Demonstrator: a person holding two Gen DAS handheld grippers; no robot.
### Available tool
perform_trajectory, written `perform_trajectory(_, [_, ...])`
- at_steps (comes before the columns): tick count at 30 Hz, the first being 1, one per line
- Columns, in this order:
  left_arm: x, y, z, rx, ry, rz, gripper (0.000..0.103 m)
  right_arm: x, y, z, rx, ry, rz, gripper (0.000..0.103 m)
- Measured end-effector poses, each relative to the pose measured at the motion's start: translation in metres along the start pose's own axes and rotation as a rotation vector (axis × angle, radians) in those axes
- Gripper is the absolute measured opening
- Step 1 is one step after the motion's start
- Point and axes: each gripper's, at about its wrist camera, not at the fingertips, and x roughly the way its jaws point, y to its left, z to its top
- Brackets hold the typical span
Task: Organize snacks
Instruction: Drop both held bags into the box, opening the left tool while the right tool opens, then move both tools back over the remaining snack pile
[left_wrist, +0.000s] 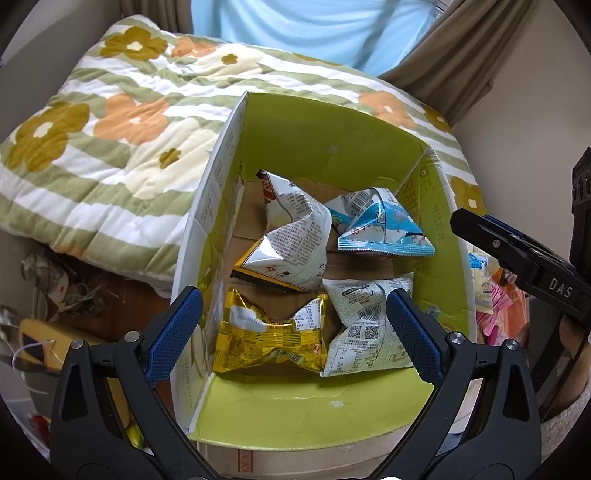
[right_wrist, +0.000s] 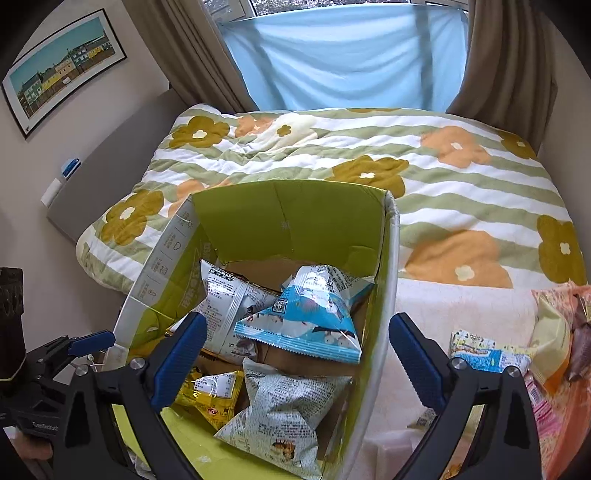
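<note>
Both the left claw (left_wrist: 291, 325) and right claw (right_wrist: 295, 354) gape wide, empty, over the box (left_wrist: 314, 413) of snack packets (left_wrist: 271, 343). Swing the right one rightward to the loose packets (right_wrist: 480, 356), approaching squarely.

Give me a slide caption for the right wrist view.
Open right tool above a green box holding four snack packets, more snacks waiting on the bed.

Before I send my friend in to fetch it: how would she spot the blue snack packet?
Find the green-lined cardboard box at the foot of the flowered quilt. Four packets lie inside; the blue snack packet sits toward the far right corner, beside a white packet. It is the only blue one, puffed into a pyramid, while the rest are white or the gold packet.
</note>
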Motion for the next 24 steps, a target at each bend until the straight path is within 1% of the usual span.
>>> perform_trajectory(5, [-0.007,-0.010,0.004,0.031,-0.014,-0.023,0.099,-0.030,0.000,-0.002,0.012,-0.045,-0.018,0.098])
perform_trajectory(9, [-0.012,-0.030,0.006,0.082,-0.025,-0.054,0.099,-0.062,-0.010,-0.006,0.042,-0.089,-0.034,0.098])
perform_trajectory(12, [-0.015,-0.048,0.007,0.122,-0.032,-0.083,0.099,-0.079,-0.020,-0.010,0.046,-0.094,-0.031,0.098])
perform_trajectory(17, [-0.023,-0.087,0.006,0.168,-0.055,-0.118,0.099,-0.115,-0.050,-0.019,0.060,-0.128,-0.053,0.098])
perform_trajectory(20, [-0.029,-0.112,0.006,0.188,-0.096,-0.138,0.099,-0.136,-0.077,-0.025,0.073,-0.140,-0.076,0.098])
perform_trajectory(24, [-0.022,-0.153,0.008,0.202,-0.087,-0.142,0.099,-0.154,-0.112,-0.033,0.072,-0.144,-0.122,0.098])
